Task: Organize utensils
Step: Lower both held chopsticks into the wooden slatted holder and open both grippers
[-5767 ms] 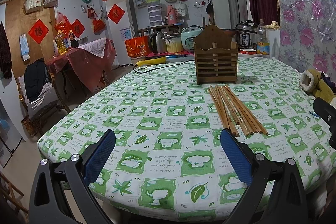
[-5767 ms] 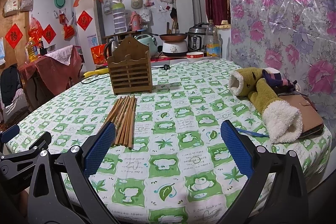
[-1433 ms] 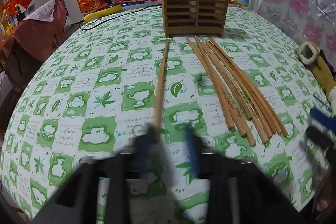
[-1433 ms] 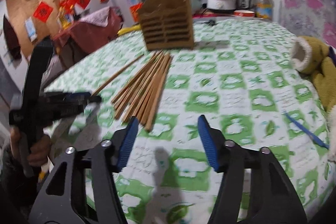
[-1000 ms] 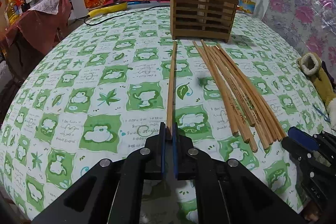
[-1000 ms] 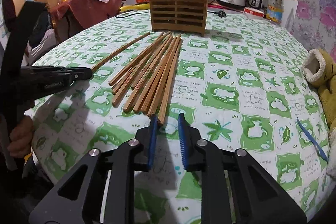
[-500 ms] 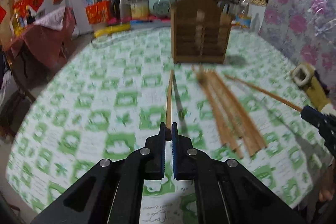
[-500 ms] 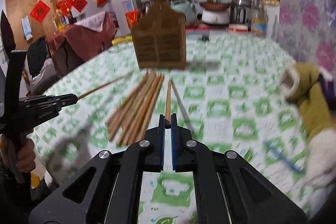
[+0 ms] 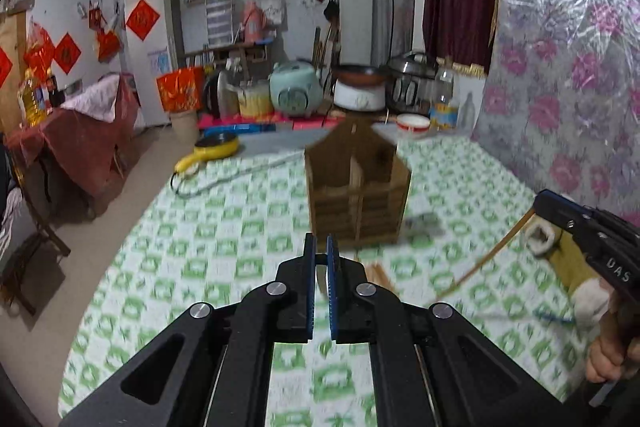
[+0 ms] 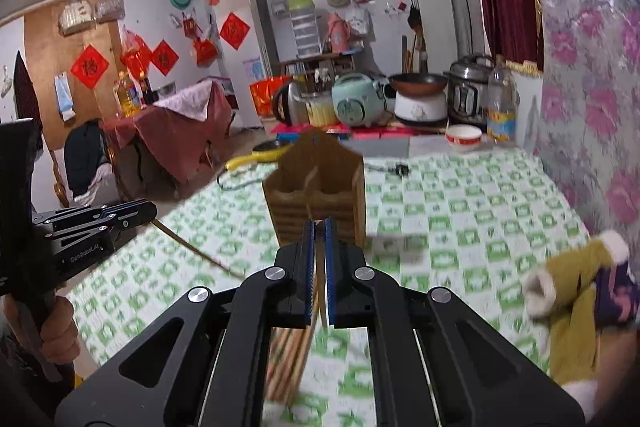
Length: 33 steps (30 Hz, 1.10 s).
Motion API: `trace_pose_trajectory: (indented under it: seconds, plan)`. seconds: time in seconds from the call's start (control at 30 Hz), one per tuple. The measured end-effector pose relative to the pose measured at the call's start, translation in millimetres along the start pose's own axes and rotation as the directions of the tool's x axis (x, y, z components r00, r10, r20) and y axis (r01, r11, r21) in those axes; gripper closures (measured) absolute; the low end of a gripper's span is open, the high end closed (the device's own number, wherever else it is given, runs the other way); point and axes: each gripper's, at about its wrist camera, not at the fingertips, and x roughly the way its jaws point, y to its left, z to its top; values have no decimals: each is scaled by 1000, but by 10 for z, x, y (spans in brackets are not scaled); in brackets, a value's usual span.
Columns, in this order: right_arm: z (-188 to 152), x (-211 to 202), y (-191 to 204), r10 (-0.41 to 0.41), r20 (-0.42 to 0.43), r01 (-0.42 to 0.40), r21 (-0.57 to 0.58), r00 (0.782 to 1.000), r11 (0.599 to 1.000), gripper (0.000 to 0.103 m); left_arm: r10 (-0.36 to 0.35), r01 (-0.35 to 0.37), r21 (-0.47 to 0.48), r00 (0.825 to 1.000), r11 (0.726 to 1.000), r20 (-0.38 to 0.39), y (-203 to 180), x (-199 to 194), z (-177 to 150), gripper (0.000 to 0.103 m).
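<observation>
Wooden chopsticks are held one per claw above the bench (image 10: pixel 480 211). Left claw (image 9: pixel 321 251) is clenched on a chopstick (image 10: pixel 192 247) that slants down toward the cloth; right claw (image 10: pixel 319 233) is clenched on a second chopstick (image 9: pixel 486 255), likewise slanted. Remaining chopstick bundle (image 10: pixel 290 359) lies on the bench below the right claw. Slatted wooden holder (image 9: pixel 357 195) stands upright just beyond both claws.
</observation>
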Motion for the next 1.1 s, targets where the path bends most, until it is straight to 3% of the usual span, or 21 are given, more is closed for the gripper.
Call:
trace_pose_trajectory:
  seconds: [0.3, 0.43, 0.57, 0.8, 0.93, 1.0, 1.03, 1.07, 1.1]
  plan:
    - [620, 63, 76, -6, 127, 7, -3, 992, 1000, 97, -43, 44, -5, 992, 999, 120, -50, -123, 729, 97]
    - [919, 83, 71, -14, 209, 10, 19, 978, 1000, 97, -23, 28, -21, 983, 999, 182, -19, -119, 1027, 97]
    - [1121, 278, 7, -2, 256, -13, 56, 967, 998, 97, 15, -6, -48, 981, 999, 192, -12, 89, 1200, 97]
    - [1166, 856, -182, 0, 207, -18, 84, 978, 996, 97, -15, 27, -111, 994, 993, 111, 102, 747, 1274, 97]
    - [1143, 1140, -286, 12, 126, -23, 90, 992, 996, 96, -45, 54, -125, 997, 991, 70, 191, 1003, 1201, 97]
    - [1114, 1265, -309, 25, 82, -33, 92, 996, 995, 89, -51, 54, -113, 998, 992, 29, 189, 1119, 1185, 95]
    - [1096, 1316, -316, 22, 64, -27, 92, 998, 995, 87, -57, 59, -122, 998, 991, 22, 224, 1139, 1172, 81]
    - [1088, 1347, -330, 18, 54, -23, 96, 998, 995, 75, -48, 51, -134, 999, 990, 26, 255, 1134, 1169, 52]
    - [1075, 1369, -355, 11, 52, -16, 103, 999, 995, 67, -24, 31, -155, 999, 987, 47, 305, 1096, 1165, 43]
